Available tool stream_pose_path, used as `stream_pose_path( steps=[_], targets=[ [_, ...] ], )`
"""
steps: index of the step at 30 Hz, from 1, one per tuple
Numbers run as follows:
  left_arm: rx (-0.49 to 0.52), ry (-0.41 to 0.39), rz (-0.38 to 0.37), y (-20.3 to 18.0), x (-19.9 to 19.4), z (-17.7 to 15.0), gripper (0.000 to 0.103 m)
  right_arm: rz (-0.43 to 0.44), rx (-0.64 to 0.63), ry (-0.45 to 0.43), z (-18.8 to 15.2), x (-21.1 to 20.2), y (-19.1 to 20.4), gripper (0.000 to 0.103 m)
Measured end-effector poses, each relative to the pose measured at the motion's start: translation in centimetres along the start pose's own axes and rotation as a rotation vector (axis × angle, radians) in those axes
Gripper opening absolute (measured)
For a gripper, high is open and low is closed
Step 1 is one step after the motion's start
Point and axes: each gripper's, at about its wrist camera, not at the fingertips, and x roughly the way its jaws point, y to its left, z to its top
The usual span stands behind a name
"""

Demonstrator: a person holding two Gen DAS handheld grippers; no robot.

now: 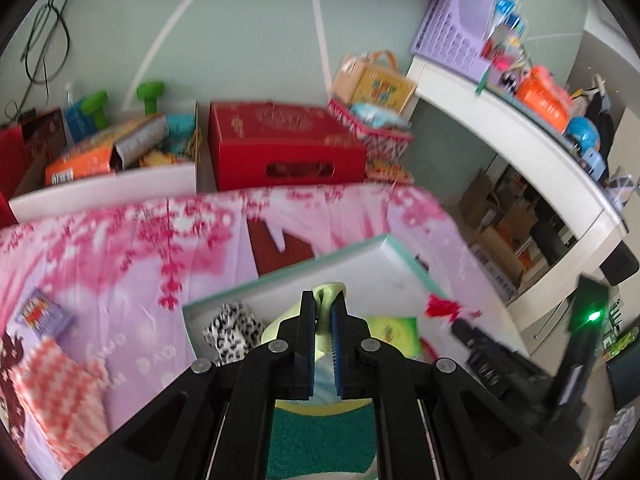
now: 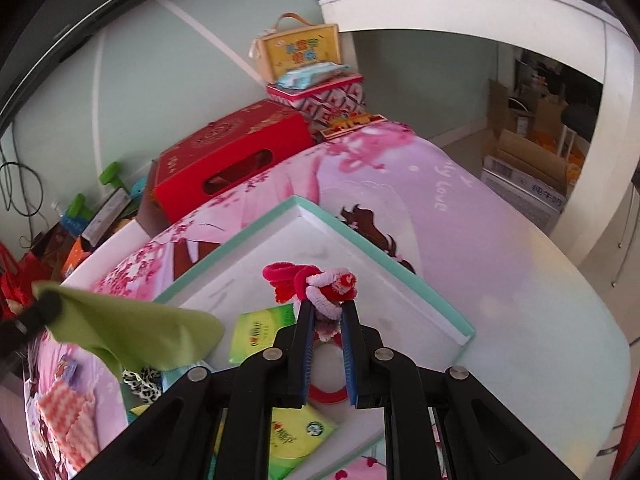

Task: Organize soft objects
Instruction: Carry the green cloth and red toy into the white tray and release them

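My left gripper [image 1: 323, 300] is shut on a light green cloth [image 1: 329, 292], held above the white tray [image 1: 360, 258]; the cloth also shows hanging at the left of the right wrist view [image 2: 136, 332]. My right gripper [image 2: 327, 306] is shut on a bunch of red, pink and white hair ties [image 2: 320, 286] above the same tray [image 2: 320, 240]. In the tray lie a leopard-print item [image 1: 232, 330] and green tissue packs [image 2: 258, 330]. The right gripper and its red bundle [image 1: 440, 306] show blurred in the left wrist view.
The tray sits on a pink floral cloth over a table [image 2: 460, 216]. A pink checked cloth [image 1: 56, 384] and a small packet [image 1: 40, 312] lie at the left. Red box [image 1: 280, 144], open cartons and baskets stand behind. A white counter [image 1: 520, 148] is at the right.
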Motion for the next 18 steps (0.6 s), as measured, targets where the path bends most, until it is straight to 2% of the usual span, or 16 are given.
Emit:
stream_pose_path(
  steps=[10, 15, 16, 18],
  targets=[
    [-0.024, 0.163, 0.090, 1.9, 5.4, -3.2, 0.007, -0.053, 0.029, 0.073, -0.3, 2.0, -1.1, 0.017],
    [-0.037, 0.199, 0.108, 2.3, 6.1, -4.2, 0.007, -0.075, 0.023, 0.121, -0.7, 2.6, -1.1, 0.019],
    [-0.039, 0.203, 0.113, 2.3, 6.1, -4.3, 0.009, -0.081, 0.019, 0.125, -0.7, 2.6, -1.0, 0.020],
    [-0.044, 0.212, 0.121, 2.5, 6.0, -4.4, 0.019, -0.099, 0.002, 0.146, -0.8, 2.9, -0.9, 0.027]
  ],
)
